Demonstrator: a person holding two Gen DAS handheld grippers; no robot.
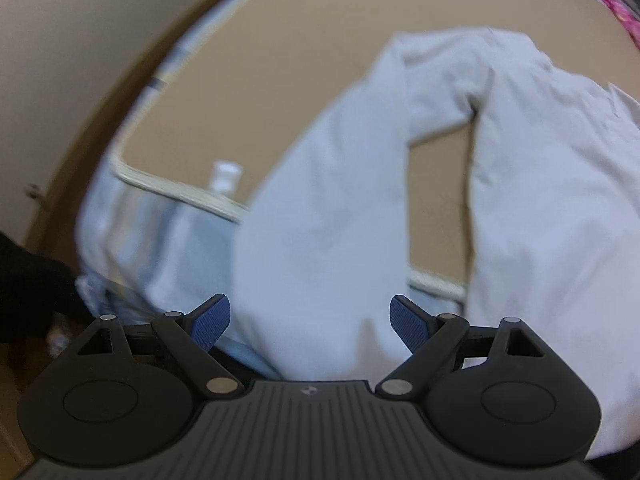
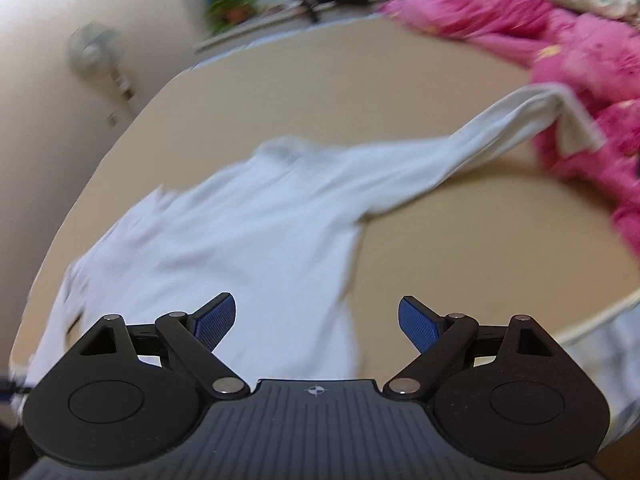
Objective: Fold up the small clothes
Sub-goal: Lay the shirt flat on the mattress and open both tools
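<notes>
Two claws: left claw (image 1: 310, 322) and right claw (image 2: 316, 322), both wide apart, holding nothing, blue pads bare.
Shirt spot: white long-sleeve shirt (image 2: 256, 224) spread on the tan table (image 2: 320, 80), body near the claws, bottom part hanging over the near edge with the pale trim (image 1: 176, 192).
Long way: from the hem by the claws up to the neck at the far end, so pointing away across the table.
Right sleeve (image 2: 460, 140): stretched out to the side, far and to the right, cuff touching or just beside the pink blanket (image 2: 580, 60).
Left sleeve (image 1: 320, 220): bent down along the body, tan gap showing between the two.
Slip risk: hanging part heavy enough, maybe, to pull the whole shirt off the edge.
Snag risk: cuff likely to drag or catch on the pink blanket during a fold.
Messy fold risk: bumps and wrinkles in the cloth, so crooked edges unless flattened first.
Blur: both views smeared, small folds hard to tell.
</notes>
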